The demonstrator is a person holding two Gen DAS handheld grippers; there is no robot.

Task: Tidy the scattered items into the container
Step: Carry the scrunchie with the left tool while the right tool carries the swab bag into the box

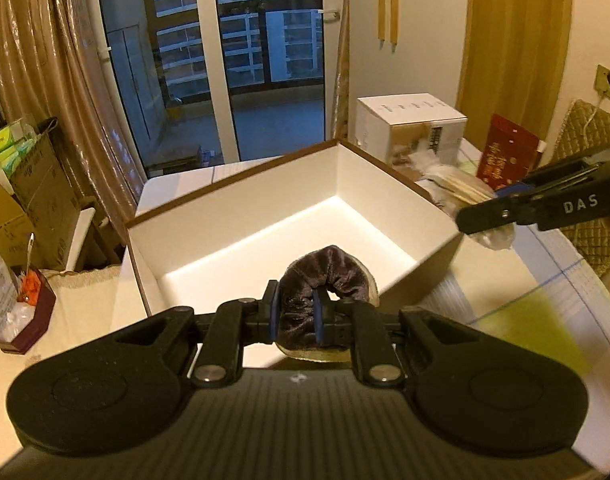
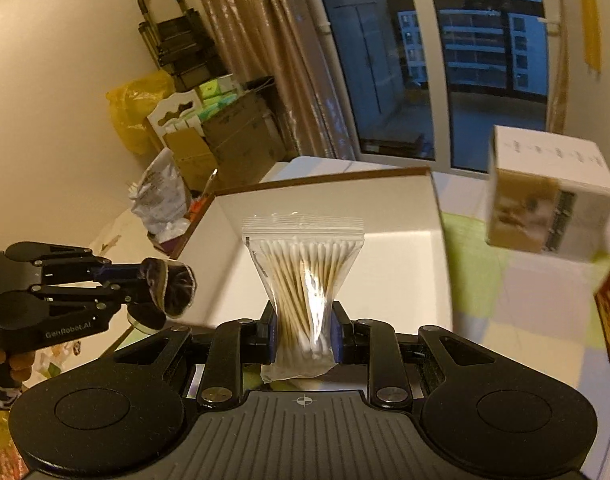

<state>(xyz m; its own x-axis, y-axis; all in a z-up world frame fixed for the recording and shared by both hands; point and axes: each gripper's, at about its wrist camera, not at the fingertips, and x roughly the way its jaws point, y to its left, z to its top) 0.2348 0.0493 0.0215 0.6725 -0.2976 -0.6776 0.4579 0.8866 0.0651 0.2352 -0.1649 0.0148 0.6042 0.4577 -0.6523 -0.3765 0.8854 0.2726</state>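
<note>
A large open white box [image 1: 241, 216] with a brown rim stands on the table, also seen in the right wrist view as the white box [image 2: 401, 216]. My left gripper [image 1: 297, 316] is shut on a dark brown velvet scrunchie [image 1: 333, 272], held over the box's near edge; from the right wrist the same left gripper [image 2: 145, 280] and scrunchie [image 2: 177, 284] hang at the box's left side. My right gripper [image 2: 303, 332] is shut on a clear zip bag of cotton swabs [image 2: 303, 272], just before the box. It enters the left wrist view as the right gripper [image 1: 489, 216] by the box's right corner.
A white carton [image 1: 409, 128] and a red packet [image 1: 509, 152] stand behind the box on the right. Cardboard boxes [image 2: 225, 136] and a yellow bag [image 2: 137, 112] pile up at the left wall. A dark red tray [image 1: 29, 316] of small items lies left. Glass doors [image 1: 241, 52] are behind.
</note>
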